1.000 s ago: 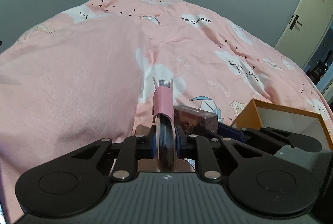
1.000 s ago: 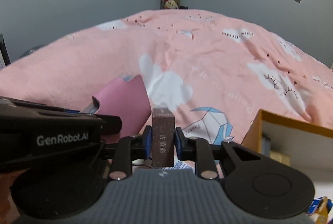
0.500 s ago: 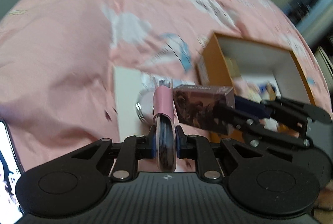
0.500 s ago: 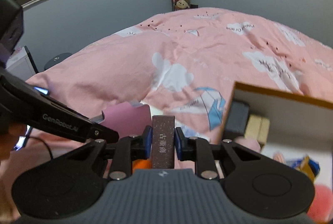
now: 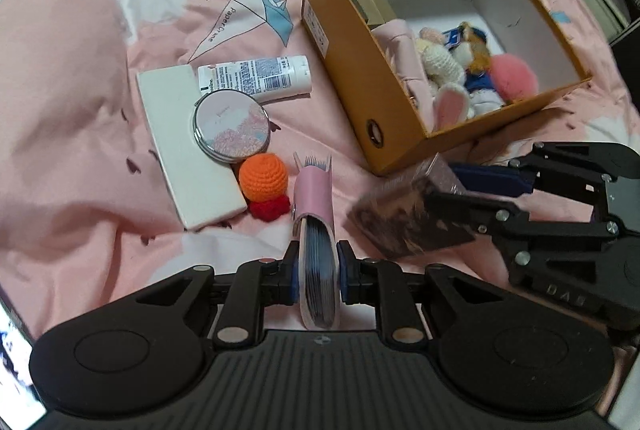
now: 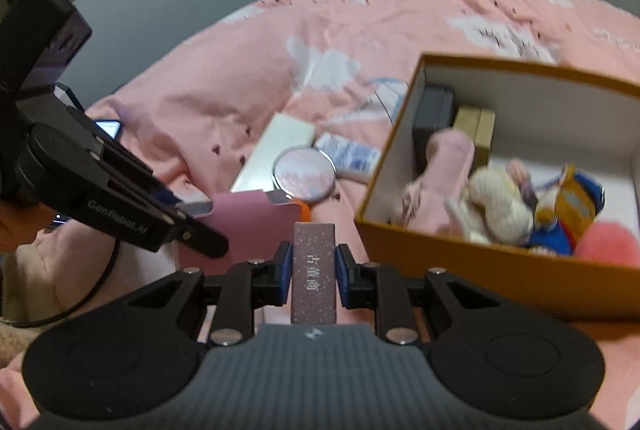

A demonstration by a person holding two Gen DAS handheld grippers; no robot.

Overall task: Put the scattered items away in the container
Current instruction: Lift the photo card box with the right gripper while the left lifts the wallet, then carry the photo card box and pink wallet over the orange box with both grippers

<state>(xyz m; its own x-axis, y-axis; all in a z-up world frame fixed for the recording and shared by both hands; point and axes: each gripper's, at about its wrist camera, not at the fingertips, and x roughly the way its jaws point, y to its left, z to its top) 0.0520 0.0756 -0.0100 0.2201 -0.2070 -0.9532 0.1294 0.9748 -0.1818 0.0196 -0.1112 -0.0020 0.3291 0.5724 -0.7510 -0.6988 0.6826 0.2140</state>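
Cardboard gives the orange box (image 5: 352,70) stiff walls, and it sits open-topped on the pink bed (image 5: 80,70) with soft toys already inside. The left hand-held gripper (image 5: 319,272) pinches a pink pouch (image 5: 316,198) holding a stack of thin blue sheets; its jaws are opening slightly, though the pads still press the stack. That pouch looks light and floppy at its free end (best held low, near the fold, as now). The right hand-held gripper (image 6: 314,276) is clamped on a slim purple carton (image 6: 314,270), rigid and light, gripped across its narrow faces just short of the box's near wall.

Still lying on the bed: a round compact mirror (image 5: 231,126), likely slick and fragile, resting on a flat white case (image 5: 176,134); a labelled tube (image 5: 256,76), smooth and apt to roll; and a soft orange crochet ball (image 5: 263,177).
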